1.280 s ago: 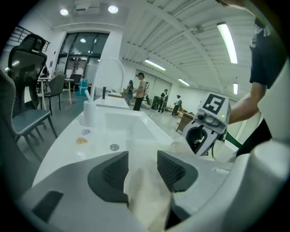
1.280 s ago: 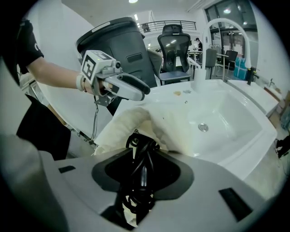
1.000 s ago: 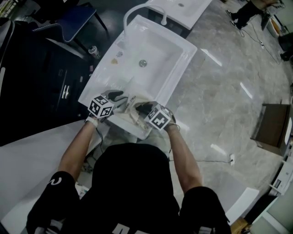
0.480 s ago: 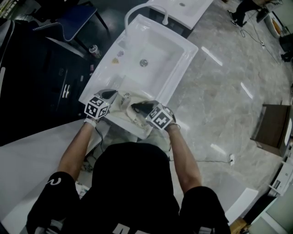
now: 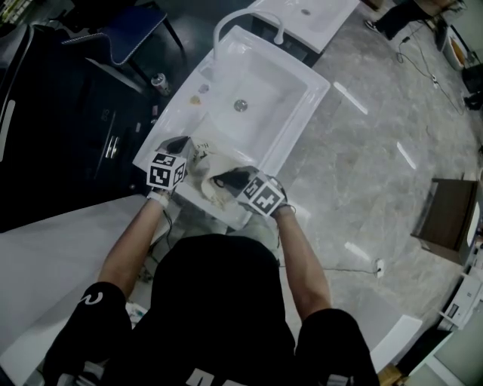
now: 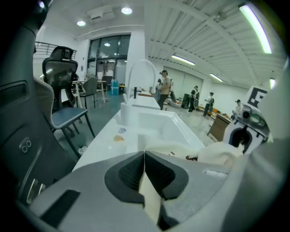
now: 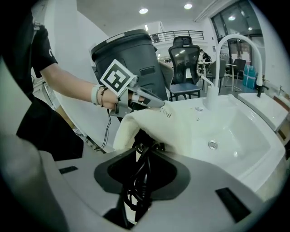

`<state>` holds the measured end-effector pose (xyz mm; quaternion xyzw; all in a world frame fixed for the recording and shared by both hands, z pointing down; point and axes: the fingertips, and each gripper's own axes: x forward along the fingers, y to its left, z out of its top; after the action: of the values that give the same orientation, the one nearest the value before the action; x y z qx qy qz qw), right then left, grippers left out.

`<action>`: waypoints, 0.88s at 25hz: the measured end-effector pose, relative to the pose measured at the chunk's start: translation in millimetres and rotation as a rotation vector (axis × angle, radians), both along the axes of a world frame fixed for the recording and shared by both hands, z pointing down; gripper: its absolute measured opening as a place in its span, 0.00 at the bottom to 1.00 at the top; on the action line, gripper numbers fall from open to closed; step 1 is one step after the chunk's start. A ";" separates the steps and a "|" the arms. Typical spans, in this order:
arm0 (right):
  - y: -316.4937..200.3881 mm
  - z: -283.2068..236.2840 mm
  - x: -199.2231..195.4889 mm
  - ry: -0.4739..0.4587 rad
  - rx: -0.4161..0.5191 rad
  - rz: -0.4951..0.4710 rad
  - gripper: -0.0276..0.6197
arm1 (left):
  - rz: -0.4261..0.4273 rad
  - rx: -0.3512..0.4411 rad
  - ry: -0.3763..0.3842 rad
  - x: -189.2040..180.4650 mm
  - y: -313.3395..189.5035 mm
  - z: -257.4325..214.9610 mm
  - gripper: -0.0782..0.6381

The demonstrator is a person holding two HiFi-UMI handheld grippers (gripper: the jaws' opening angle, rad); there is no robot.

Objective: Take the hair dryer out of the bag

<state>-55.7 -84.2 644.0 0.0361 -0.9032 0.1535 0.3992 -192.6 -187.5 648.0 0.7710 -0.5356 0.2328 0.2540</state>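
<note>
A cream cloth bag (image 5: pixel 213 167) lies on the near rim of the white sink (image 5: pixel 296 113). My left gripper (image 5: pixel 183 146) is shut on the bag's edge; in the left gripper view the cream fabric (image 6: pixel 150 199) is pinched between the dark pads (image 6: pixel 129 174). My right gripper (image 5: pixel 224 181) is at the bag's mouth. Its jaws have just been closing, and the hair dryer's coiled black cord (image 7: pixel 139 183) is clamped between them as it comes out of the bag (image 7: pixel 172 122). The dryer's body is hidden inside the bag.
A curved white faucet (image 5: pixel 240 18) stands at the sink's far end, with a second sink (image 5: pixel 317 15) beyond it. A dark bin (image 7: pixel 129 59) and office chair (image 6: pixel 61 86) stand to the left, and a bottle (image 5: pixel 159 81) is on the floor. A brown box (image 5: pixel 450 215) sits far right.
The left gripper swung towards the bag's left edge and closed on the fabric. The right gripper lifted slightly at the bag's mouth with the black cord in it.
</note>
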 end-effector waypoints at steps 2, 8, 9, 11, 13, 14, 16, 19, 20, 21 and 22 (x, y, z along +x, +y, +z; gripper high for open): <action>4.2 -3.3 -2.0 -0.013 -0.004 -0.005 0.18 | -0.050 0.010 0.010 -8.4 -9.3 -5.9 0.11; 9.7 -14.9 -7.4 -0.048 0.009 -0.009 0.18 | -0.141 -0.006 -0.016 -28.1 -12.9 -6.4 0.11; 11.5 -15.1 -9.3 -0.046 0.017 -0.021 0.18 | -0.153 -0.002 -0.007 -26.0 -13.6 -7.8 0.11; 17.0 -13.9 -13.1 -0.040 0.030 -0.052 0.18 | -0.165 0.003 0.034 -18.0 -17.5 -11.3 0.11; 23.2 -12.1 -15.5 -0.030 0.043 -0.079 0.18 | -0.173 0.007 0.089 -8.3 -24.0 -17.8 0.11; 25.6 -11.5 -16.3 -0.027 0.047 -0.085 0.18 | -0.174 0.013 0.104 -4.1 -27.4 -22.1 0.11; 28.0 -11.7 -16.8 -0.029 0.049 -0.082 0.18 | -0.192 0.027 0.102 -4.4 -33.2 -28.4 0.11; 25.9 -15.0 -14.0 -0.048 0.055 -0.067 0.18 | -0.291 0.011 0.103 -33.1 -34.5 -19.2 0.11; 24.1 -16.4 -11.9 -0.054 0.056 -0.062 0.18 | -0.313 -0.002 0.098 -43.3 -31.9 -13.6 0.11; 22.0 -18.0 -9.7 -0.060 0.056 -0.056 0.18 | -0.320 -0.014 0.085 -50.5 -28.2 -9.2 0.11; 19.6 -19.9 -7.5 -0.064 0.060 -0.051 0.18 | -0.317 -0.023 0.068 -54.7 -23.9 -6.2 0.11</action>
<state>-63.2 -64.6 624.1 0.0200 -0.9204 0.1172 0.3724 -247.3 -211.4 641.8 0.6812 -0.6390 0.1699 0.3143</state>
